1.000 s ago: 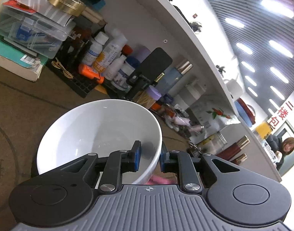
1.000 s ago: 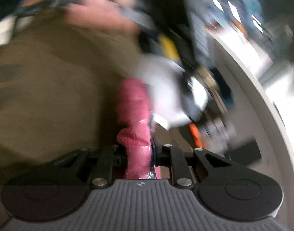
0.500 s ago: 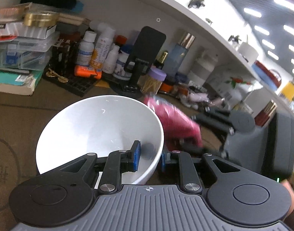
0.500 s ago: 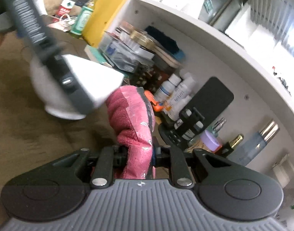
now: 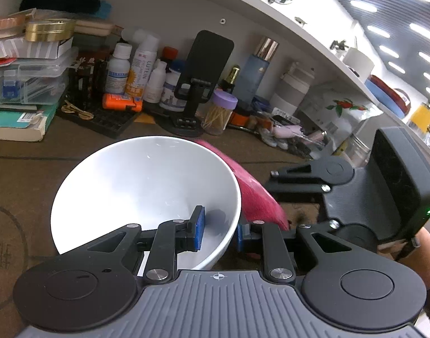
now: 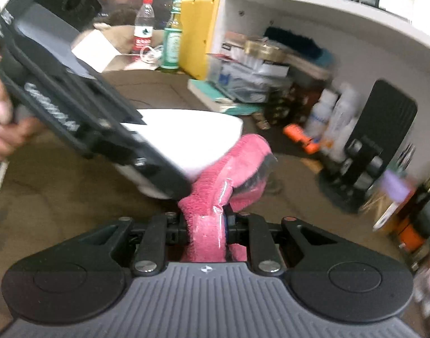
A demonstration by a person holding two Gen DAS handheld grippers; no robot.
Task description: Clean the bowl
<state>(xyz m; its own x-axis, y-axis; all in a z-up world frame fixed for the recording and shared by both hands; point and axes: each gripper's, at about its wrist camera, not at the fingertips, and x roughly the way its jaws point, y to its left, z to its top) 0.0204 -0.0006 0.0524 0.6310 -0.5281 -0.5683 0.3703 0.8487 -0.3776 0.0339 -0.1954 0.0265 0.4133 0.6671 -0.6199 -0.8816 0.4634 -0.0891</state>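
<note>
Right wrist view alone shows the right hand-held gripper [image 6: 206, 229] clamped on the pink cloth [image 6: 215, 186]; the left hand-held gripper [image 5: 219, 232] pinches the bowl [image 5: 136, 180] rim above the brown surface [image 5: 32, 169], bottles [image 5: 141, 67] behind.

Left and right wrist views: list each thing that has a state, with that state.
white bowl: held off the table, tilted, inside looks empty.
left gripper: shut on the bowl's rim, one finger inside, one outside.
pink cloth: clamped, its free end pressed on the bowl's outer wall.
right gripper: shut on the cloth.
toothpick jar: upright, purple lid on.
</note>
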